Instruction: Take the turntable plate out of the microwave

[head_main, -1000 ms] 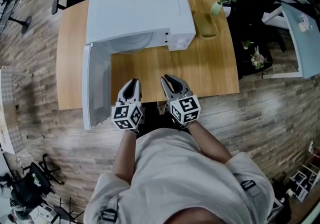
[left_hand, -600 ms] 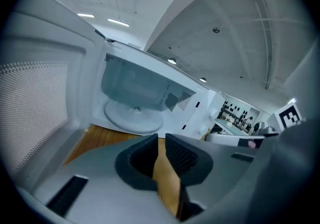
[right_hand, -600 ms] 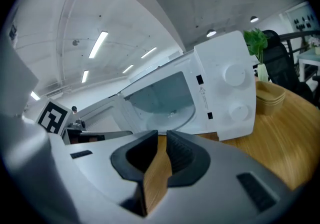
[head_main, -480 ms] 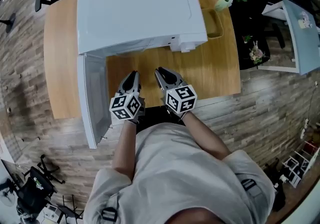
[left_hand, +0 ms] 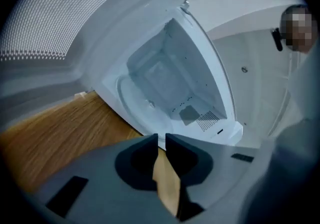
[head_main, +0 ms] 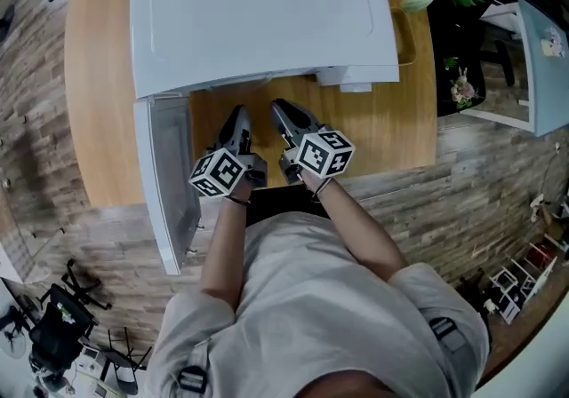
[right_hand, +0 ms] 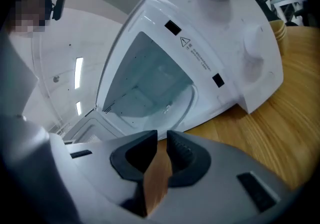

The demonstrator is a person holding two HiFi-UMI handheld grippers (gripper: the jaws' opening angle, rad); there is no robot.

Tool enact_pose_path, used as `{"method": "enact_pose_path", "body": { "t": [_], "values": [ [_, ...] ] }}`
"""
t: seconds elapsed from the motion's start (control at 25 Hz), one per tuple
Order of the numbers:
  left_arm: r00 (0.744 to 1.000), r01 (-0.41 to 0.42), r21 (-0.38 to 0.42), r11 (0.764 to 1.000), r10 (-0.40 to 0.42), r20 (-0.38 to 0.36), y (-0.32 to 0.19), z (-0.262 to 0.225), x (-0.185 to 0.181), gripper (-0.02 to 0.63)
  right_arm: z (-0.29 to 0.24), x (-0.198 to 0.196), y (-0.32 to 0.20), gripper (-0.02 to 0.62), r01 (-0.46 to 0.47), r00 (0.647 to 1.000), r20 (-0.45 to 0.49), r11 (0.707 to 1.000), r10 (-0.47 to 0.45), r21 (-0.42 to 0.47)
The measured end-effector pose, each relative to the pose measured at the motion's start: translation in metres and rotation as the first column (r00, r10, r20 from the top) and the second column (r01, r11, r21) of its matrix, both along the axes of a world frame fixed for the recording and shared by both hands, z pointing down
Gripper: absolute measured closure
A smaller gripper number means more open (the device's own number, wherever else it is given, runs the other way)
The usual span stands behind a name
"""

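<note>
The turntable plate [left_hand: 150,93] lies straight ahead inside the microwave [head_main: 258,5], equally near the left gripper [left_hand: 160,138] and right gripper [right_hand: 162,135], both slightly parted and empty.

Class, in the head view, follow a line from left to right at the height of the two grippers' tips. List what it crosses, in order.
floor → table → open microwave door → left gripper → right gripper → table again → floor again
</note>
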State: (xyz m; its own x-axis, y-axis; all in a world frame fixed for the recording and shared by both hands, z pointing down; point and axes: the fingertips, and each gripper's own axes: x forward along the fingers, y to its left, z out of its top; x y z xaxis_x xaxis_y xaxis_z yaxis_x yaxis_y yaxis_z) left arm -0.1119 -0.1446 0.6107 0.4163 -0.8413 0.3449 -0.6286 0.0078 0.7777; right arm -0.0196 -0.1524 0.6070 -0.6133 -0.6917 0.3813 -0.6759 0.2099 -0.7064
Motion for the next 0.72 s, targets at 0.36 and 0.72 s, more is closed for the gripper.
{"method": "enact_pose_path", "body": {
  "t": [0.36,0.72],
  "values": [
    [0.988,0.073,-0.054,0.996,-0.079,-0.133,-0.015,0.019,-0.012,0.525,0.026,-0.016,-0.017,0.497,-0.065,0.991,0.107,0.990,0.079,-0.124],
    [0.973,0.101,-0.082,0.992,-0.116,-0.198,-0.028,0.031,-0.019,0.471,0.039,-0.023,-0.034,0.463,-0.115,0.970,0.187,0.972,0.154,-0.204]
  ]
}}
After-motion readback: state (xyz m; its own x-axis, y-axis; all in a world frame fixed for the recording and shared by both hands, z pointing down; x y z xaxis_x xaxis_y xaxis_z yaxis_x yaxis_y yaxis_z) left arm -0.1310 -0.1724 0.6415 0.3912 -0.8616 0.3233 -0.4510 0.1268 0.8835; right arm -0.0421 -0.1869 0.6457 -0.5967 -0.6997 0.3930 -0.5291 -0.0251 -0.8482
